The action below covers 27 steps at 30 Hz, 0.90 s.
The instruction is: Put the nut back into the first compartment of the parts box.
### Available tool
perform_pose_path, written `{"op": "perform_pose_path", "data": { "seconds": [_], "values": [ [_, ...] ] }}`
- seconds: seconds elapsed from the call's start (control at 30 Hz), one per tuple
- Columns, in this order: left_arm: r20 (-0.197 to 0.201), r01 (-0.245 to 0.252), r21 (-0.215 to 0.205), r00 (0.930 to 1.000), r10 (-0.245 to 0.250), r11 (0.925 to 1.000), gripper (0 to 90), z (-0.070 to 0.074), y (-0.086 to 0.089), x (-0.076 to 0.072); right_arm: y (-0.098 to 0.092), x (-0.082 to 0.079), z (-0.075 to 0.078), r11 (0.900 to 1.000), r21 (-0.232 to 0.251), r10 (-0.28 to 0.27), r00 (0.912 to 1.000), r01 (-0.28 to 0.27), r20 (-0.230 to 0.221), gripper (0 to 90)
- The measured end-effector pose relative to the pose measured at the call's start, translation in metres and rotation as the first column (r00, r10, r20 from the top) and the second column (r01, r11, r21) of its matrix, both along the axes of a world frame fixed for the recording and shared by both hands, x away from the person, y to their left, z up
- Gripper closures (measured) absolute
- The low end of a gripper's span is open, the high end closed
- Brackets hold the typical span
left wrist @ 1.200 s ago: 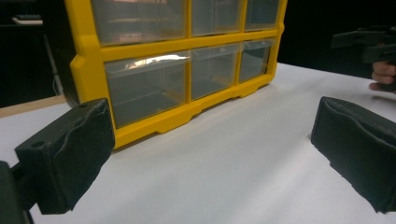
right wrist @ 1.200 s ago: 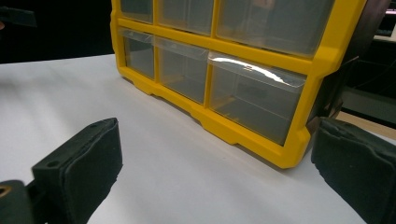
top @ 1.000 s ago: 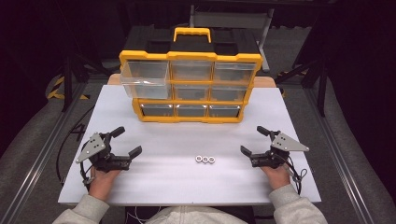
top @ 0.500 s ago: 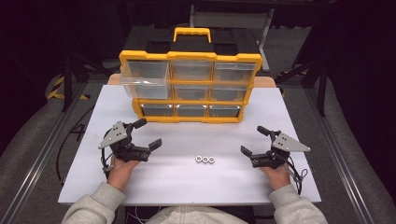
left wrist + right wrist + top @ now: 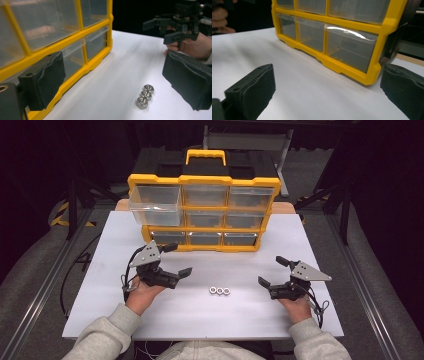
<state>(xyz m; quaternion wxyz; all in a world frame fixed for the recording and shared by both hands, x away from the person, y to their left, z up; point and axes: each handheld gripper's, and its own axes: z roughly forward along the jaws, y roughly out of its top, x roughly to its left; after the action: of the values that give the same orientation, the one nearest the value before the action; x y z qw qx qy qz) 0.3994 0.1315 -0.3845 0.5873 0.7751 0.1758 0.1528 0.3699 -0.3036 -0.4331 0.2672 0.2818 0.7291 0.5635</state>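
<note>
Three nuts (image 5: 219,291) in row, axis L–R; both tongs released, empty.

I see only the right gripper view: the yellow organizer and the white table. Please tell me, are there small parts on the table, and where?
Observer: Yes. Three metal nuts lie in a touching row on the table, to the left of the right gripper.
Operator: And where is the left gripper?
Observer: The left gripper is in front of the lower-left corner of the organizer. Its jaws are open with nothing between them, and they have just been closing a little.
Operator: Is any drawer open?
Observer: The top-left drawer is pulled out. The others look shut.
</note>
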Motion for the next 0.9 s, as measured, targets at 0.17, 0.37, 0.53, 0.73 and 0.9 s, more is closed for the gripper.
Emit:
{"op": "perform_pose_path", "data": {
  "seconds": [0.17,0.37,0.53,0.73,0.9],
  "values": [
    [-0.030,0.053,0.135,0.9983,-0.049,0.9895,4.7,0.014,-0.016,0.007,0.001,0.000,0.000,0.999,-0.036,0.015,0.9998,-0.016,-0.014,2.5],
    [-0.055,0.093,0.247,0.9952,-0.082,0.9647,3.2,0.027,-0.031,0.010,0.002,-0.001,0.003,0.998,-0.053,0.025,0.9997,-0.025,-0.002,2.8],
    [-0.061,0.133,0.368,0.9911,-0.119,0.9201,5.0,0.038,-0.049,0.011,0.001,-0.001,0.005,0.997,-0.063,0.037,0.9993,-0.038,-0.010,5.2],
    [-0.116,0.187,0.499,0.9821,-0.148,0.8464,6.4,0.046,-0.066,0.013,0.001,-0.001,0.008,0.996,-0.077,0.043,0.9990,-0.044,-0.013,6.2],
    [-0.171,0.203,0.563,0.9770,-0.128,0.8008,6.6,0.050,-0.076,0.016,0.001,-0.002,0.009,0.995,-0.084,0.047,0.9987,-0.049,-0.021,6.3]
  ]
}}
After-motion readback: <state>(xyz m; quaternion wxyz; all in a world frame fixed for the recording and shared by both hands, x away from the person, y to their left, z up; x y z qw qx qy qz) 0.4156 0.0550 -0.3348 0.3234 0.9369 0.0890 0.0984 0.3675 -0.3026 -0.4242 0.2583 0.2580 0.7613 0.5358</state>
